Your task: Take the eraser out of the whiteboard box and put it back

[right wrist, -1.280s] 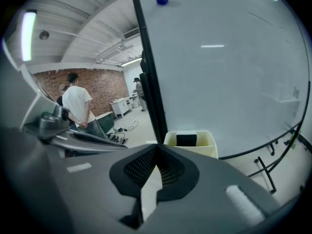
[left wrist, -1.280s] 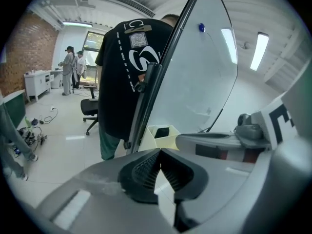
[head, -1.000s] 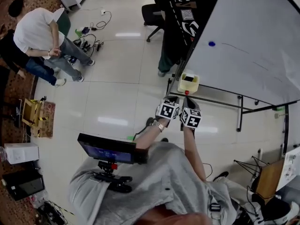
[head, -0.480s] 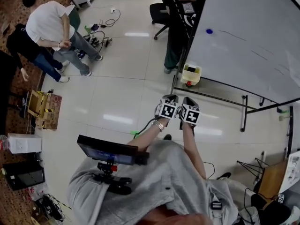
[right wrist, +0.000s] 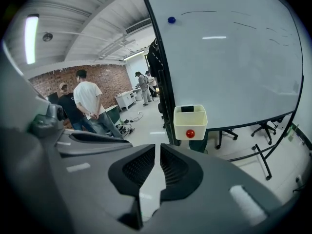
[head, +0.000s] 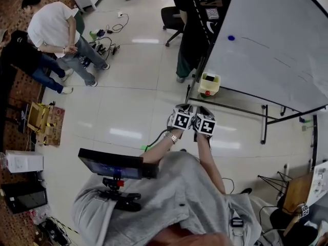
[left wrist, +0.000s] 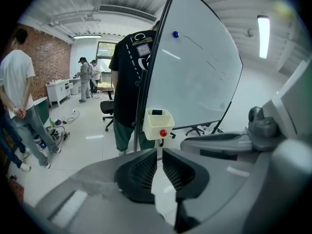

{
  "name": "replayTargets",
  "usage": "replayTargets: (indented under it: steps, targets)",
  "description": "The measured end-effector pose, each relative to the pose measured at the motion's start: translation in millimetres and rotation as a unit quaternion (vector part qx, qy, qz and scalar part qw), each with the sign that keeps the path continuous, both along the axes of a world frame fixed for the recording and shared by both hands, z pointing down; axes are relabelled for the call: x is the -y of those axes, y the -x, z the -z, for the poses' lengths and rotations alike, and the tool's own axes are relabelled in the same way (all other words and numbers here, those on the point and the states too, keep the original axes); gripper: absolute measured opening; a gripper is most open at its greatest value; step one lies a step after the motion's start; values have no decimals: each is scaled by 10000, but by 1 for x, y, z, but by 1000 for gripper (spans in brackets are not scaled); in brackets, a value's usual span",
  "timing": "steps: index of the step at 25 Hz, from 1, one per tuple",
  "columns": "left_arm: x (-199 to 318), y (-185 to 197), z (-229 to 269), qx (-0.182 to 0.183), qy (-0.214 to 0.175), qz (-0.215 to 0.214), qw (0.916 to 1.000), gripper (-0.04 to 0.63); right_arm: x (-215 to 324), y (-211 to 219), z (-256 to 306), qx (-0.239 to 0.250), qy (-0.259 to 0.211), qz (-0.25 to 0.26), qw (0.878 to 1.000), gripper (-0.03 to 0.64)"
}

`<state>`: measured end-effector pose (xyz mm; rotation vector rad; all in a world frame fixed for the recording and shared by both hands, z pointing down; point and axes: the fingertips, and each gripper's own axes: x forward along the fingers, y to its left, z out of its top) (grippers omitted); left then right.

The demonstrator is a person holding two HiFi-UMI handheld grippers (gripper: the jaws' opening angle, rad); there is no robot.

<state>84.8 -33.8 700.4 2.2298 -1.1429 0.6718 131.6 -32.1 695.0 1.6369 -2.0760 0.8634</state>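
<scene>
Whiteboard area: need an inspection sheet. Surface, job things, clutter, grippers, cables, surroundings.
Surface: whiteboard, faint pen lines, one blue magnet.
Job's things: cream box hangs at the board's lower corner, red magnet on its front; dark eraser inside.
Clutter: nothing seen near the box.
Grippers: left gripper jaws nearly together, empty; right gripper jaws opening, nothing between; both short of the box.
Cables: loose cables on the floor beside the standing people.
Surroundings: tiled floor, office chair, person in black by the board.
</scene>
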Motion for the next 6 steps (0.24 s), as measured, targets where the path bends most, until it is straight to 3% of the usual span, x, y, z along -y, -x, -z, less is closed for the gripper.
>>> replayTargets:
  steps: [6]
  targets:
    - [5,-6,2,9,-104,-71,9999,49,-2,-8,-3,87,102,-156,9998,31]
